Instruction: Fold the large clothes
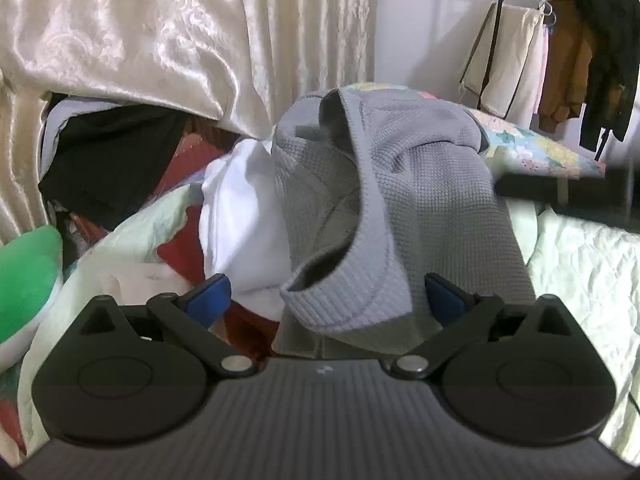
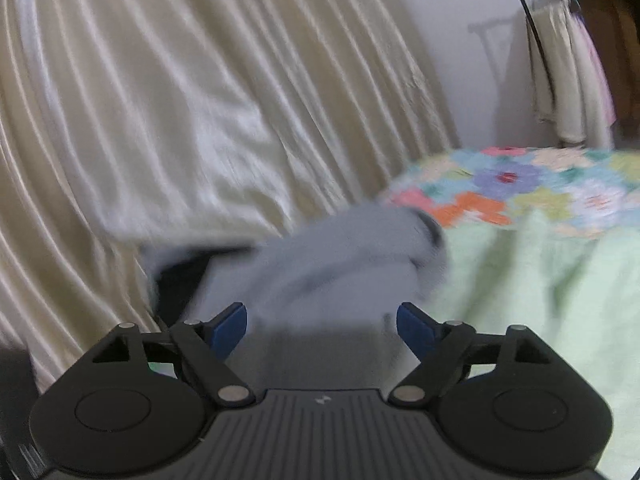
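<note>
A: What are your jaws doing?

B: Your left gripper (image 1: 326,300) and right gripper (image 2: 322,330) are both spread apart, grasping nothing. The grey sweater (image 1: 384,184) sits bunched at frame centre, just ahead of them, on the green bedsheet (image 1: 580,272).

A: Progress?

B: No fold shows; spreading and folding likely remain.

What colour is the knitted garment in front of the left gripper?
The knitted garment is light grey, with a waffle texture; the left wrist view shows it best.
</note>
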The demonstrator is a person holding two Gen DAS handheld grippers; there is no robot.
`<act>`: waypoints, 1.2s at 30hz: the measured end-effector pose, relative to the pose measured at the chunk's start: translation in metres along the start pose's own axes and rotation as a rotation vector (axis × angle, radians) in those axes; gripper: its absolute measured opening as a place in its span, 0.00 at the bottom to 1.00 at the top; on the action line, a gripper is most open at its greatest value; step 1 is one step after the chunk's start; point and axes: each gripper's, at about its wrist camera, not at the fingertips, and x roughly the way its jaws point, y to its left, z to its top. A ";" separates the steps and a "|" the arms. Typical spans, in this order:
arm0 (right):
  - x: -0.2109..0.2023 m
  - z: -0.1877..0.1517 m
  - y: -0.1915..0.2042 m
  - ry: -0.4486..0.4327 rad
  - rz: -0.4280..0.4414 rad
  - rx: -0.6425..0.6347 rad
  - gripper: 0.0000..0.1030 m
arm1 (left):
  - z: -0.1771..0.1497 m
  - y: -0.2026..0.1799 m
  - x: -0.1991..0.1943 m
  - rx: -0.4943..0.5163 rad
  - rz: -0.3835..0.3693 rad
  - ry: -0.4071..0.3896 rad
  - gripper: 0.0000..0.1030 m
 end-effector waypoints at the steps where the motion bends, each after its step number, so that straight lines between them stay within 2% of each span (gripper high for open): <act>1: -0.004 -0.003 0.002 0.011 -0.026 -0.016 0.81 | 0.001 -0.003 -0.002 0.006 0.005 0.007 1.00; 4: -0.005 -0.006 0.009 0.041 -0.068 -0.044 0.86 | 0.002 -0.012 -0.006 0.037 0.029 0.037 1.00; 8: -0.008 -0.008 0.020 0.065 -0.121 -0.072 0.87 | 0.003 -0.021 -0.011 0.063 0.049 0.064 1.00; 16: -0.008 -0.008 0.029 0.095 -0.132 -0.036 0.88 | 0.003 -0.026 -0.012 0.091 0.051 0.061 1.00; 21: -0.008 -0.009 0.032 0.093 -0.144 -0.040 0.88 | 0.002 -0.026 -0.010 0.088 0.053 0.066 1.00; 30: -0.006 -0.009 0.034 0.092 -0.166 -0.038 0.89 | -0.001 -0.033 -0.014 0.119 0.080 0.022 1.00; 36: -0.004 -0.010 0.036 0.092 -0.176 -0.042 0.89 | -0.001 -0.034 -0.014 0.122 0.094 0.033 1.00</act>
